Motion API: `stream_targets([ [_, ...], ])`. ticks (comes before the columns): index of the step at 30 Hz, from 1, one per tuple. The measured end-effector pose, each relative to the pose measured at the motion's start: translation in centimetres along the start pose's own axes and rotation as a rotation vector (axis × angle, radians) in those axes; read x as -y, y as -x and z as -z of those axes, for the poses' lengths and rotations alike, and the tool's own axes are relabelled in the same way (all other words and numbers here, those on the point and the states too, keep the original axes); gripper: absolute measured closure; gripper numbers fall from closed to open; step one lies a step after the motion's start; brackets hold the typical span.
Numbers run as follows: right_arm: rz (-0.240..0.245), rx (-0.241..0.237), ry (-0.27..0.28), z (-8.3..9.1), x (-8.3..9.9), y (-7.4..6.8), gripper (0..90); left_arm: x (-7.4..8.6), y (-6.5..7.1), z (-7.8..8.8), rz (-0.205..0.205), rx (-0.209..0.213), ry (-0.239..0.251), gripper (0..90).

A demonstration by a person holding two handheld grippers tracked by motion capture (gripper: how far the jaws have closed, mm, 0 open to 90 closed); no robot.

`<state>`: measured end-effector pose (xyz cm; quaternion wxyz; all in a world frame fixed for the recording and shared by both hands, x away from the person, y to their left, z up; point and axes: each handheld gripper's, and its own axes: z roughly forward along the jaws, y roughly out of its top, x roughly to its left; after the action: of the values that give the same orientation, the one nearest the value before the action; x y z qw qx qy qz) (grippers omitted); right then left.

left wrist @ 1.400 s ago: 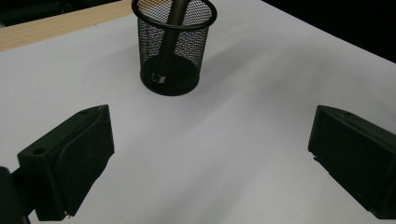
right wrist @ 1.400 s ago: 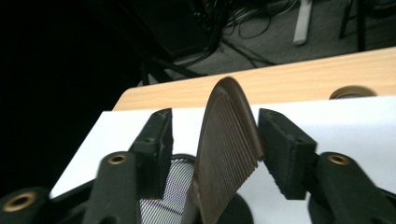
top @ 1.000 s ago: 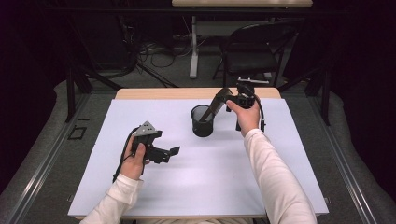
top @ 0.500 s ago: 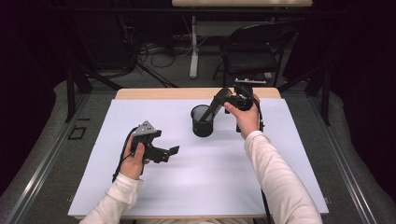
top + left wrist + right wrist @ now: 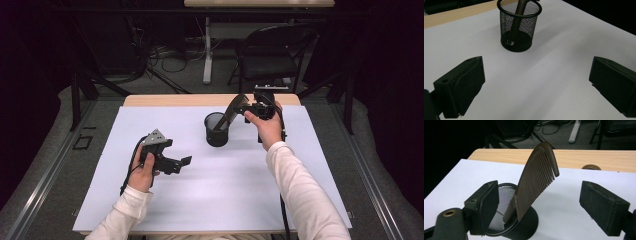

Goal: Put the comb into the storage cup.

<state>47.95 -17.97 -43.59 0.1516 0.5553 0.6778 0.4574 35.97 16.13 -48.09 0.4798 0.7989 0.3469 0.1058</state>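
Observation:
A brown comb point(image 5: 536, 177) stands tilted in a black mesh cup point(image 5: 216, 131) at the back middle of the white sheet, handle down inside the cup point(image 5: 520, 27). My right gripper point(image 5: 240, 106) hovers just right of the cup, level with the comb's top point(image 5: 231, 112). Its jaws have just been opening and now stand wide. The comb's teeth rise between the pads point(image 5: 602, 207) without touching them. My left gripper point(image 5: 182, 164) rests low on the sheet, left of and nearer than the cup, open and with nothing between its pads point(image 5: 461, 85).
The white sheet point(image 5: 220, 195) covers most of a wooden table point(image 5: 165, 100), whose bare strip shows at the far edge. A black chair point(image 5: 277, 55) and floor cables lie beyond it. Dark rails run along both sides of the table.
The right gripper's jaws have spread off the comb, which stays leaning in the cup. Neither hand has shifted noticeably.

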Motion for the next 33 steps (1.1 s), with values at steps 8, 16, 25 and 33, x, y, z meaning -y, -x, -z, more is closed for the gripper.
stream_targets([
  [8, 0.022, -0.009, 0.0, 0.9, 0.0, 0.2, 15.7, 0.0, 0.0, 0.0, -0.001, -0.002, 0.002, 0.6],
  [16, 0.064, -0.003, -0.001, 1.8, 0.3, -0.2, 15.7, 0.0, -0.1, 0.1, -0.001, 0.0, 0.001, 0.6],
  [25, 0.103, -0.029, -0.013, 3.0, 0.6, -1.2, 15.7, -0.1, -0.2, 0.4, 0.003, 0.0, 0.007, 0.6],
  [33, 0.145, -0.044, 0.005, 4.4, 0.8, -2.1, 15.8, -0.3, -0.2, 0.7, 0.006, 0.0, 0.013, 0.6],
])
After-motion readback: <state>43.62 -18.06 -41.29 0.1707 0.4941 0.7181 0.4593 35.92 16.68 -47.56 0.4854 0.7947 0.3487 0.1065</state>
